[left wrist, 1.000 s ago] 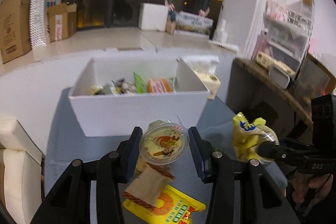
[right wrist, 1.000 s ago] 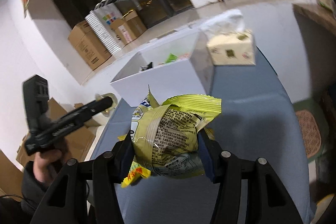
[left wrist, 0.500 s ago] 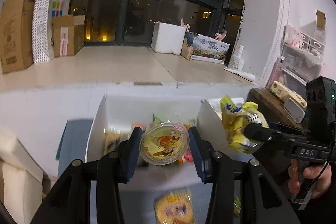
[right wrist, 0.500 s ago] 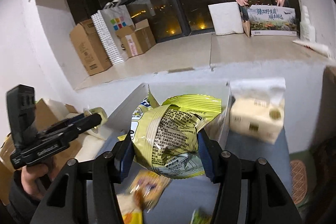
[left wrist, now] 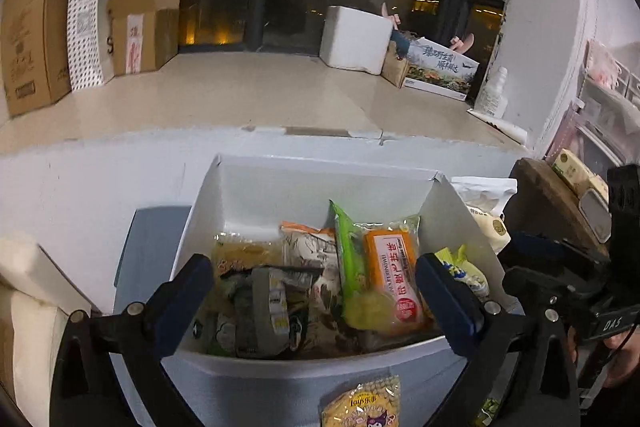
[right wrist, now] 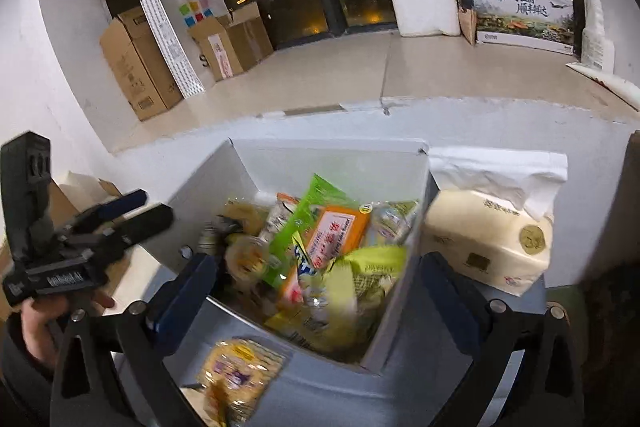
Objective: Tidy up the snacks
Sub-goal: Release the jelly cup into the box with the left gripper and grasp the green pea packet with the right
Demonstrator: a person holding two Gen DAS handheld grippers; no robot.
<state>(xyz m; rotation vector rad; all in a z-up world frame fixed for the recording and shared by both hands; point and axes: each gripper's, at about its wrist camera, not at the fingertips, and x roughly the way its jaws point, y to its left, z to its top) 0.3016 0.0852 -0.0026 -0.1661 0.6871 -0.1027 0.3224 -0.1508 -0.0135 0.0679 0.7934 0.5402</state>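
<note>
Both grippers had let go since half a second before: the round jelly cup no longer sat between the left gripper's (left wrist: pixel 312 301) fingers, nor the yellow-green chip bag (right wrist: pixel 360 267) between the right gripper's (right wrist: pixel 316 299). Each now hovered over the white box (left wrist: pixel 320 171) with jaws spread wide and nothing held. The chip bag, crinkly glossy film, lay blurred at the box's right side, perhaps not yet settled; the cup could not be picked out for certain. Inside, soft foil and plastic packets were heaped, among them a flat orange pack (left wrist: pixel 394 277). Most snacks seemed stowed, but a yellow packet (left wrist: pixel 362 403) lay outside on the blue-grey table (left wrist: pixel 150 239), just before the box's front wall, so some work seemingly remained. Right of the box stood a cream tissue pack (right wrist: pixel 486 247).
</note>
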